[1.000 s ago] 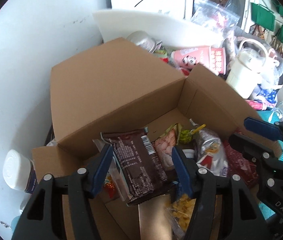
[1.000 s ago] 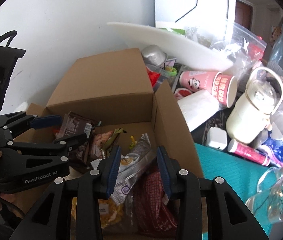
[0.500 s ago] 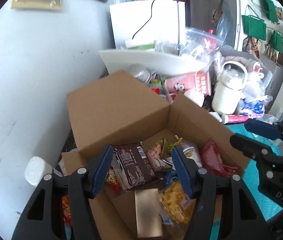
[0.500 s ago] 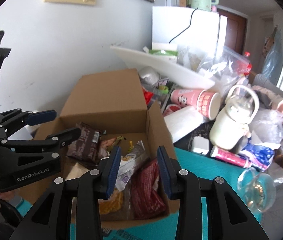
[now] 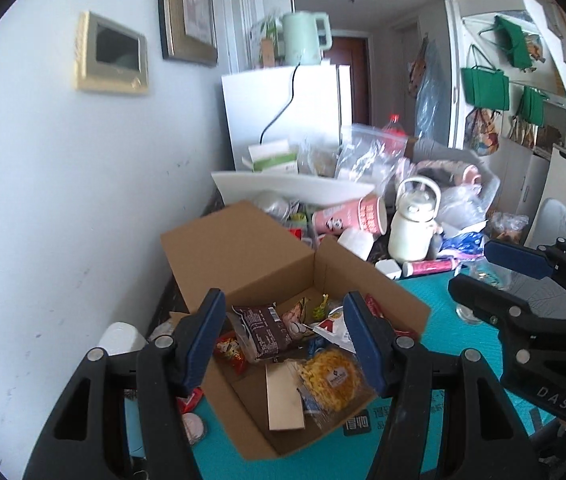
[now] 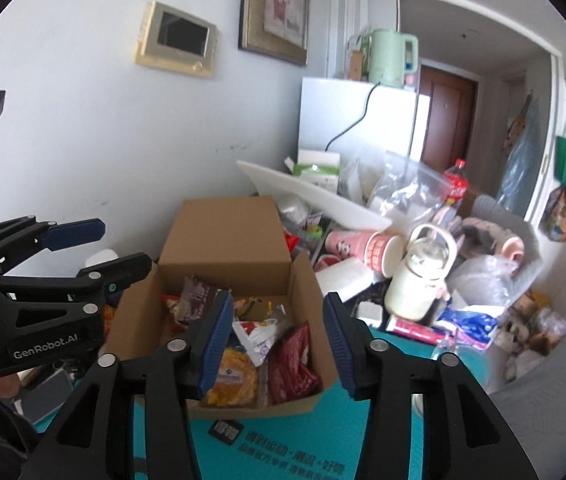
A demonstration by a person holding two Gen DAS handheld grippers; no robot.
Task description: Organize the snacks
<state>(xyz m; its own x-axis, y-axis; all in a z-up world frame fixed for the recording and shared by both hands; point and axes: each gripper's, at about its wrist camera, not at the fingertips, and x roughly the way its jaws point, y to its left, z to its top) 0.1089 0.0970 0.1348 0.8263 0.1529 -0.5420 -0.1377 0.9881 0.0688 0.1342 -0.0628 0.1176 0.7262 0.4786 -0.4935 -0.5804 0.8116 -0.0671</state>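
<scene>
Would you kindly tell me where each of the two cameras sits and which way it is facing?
Left wrist: on the left hand-held gripper, looking forward and down into the open brown cardboard box of snacks; its own fingers show, the right hand-held gripper at right.
Right wrist: on the right hand-held gripper, facing the same box; the left hand-held gripper at left.
Shared: box, cream-white handled jug.
</scene>
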